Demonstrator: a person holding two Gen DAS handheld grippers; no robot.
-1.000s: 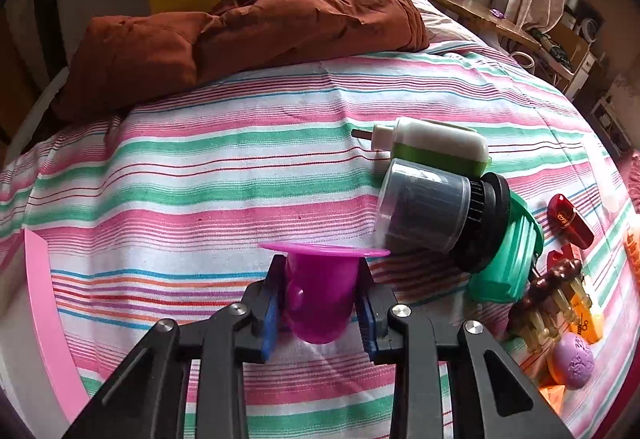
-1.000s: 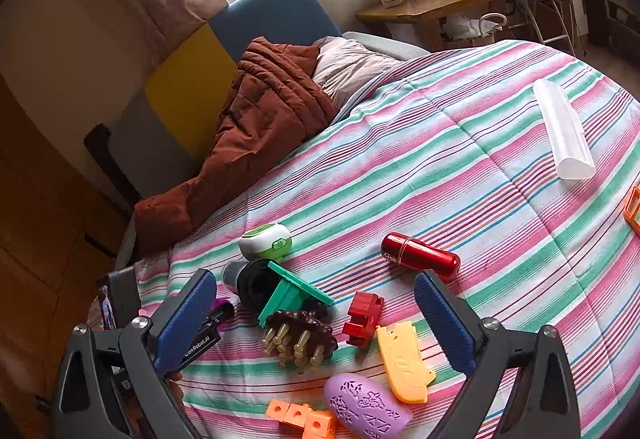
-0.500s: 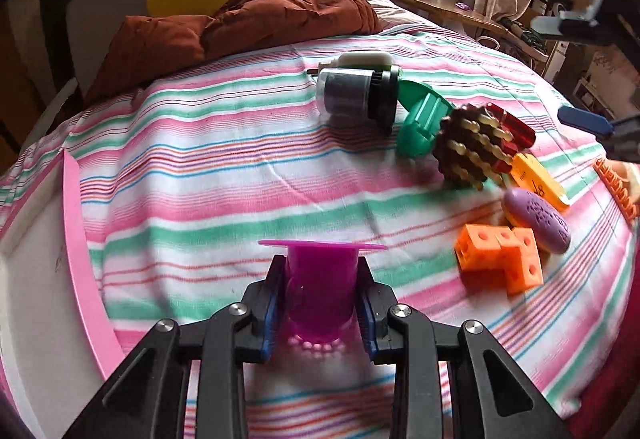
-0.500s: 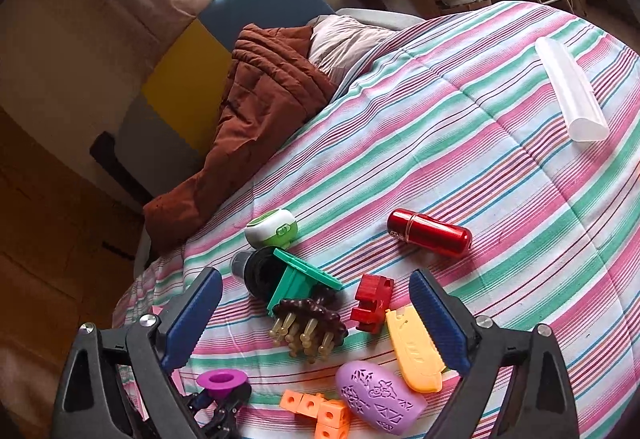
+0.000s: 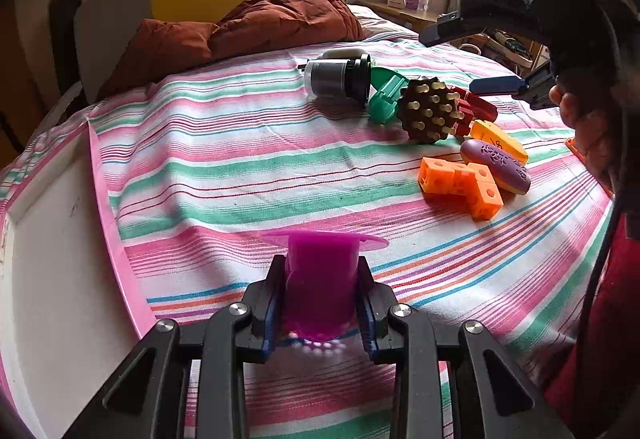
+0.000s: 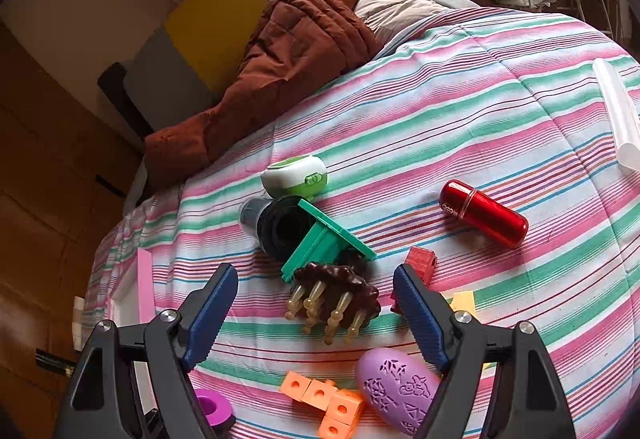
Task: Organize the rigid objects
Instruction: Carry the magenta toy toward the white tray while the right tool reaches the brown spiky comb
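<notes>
- Clamping the purple flanged cup (image 5: 320, 279) at 6 o'clock, the left gripper (image 5: 320, 305) is seen shut on it, low over the striped bedspread (image 5: 240, 179).
- Orange linked cubes (image 5: 460, 183) are found at 2 o'clock, the brown pegged brush (image 5: 430, 115) farther out.
- The right gripper (image 6: 316, 313) is held wide apart and empty above the brush.

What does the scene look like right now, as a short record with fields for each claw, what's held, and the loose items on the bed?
left claw: shut on purple cup, above the striped bedspread
right claw: open, empty, above the brown spiked massager
loose items: orange cube blocks, purple oval case, red capsule, green plastic piece, black-capped jar
left edge: pink-rimmed tray
</notes>
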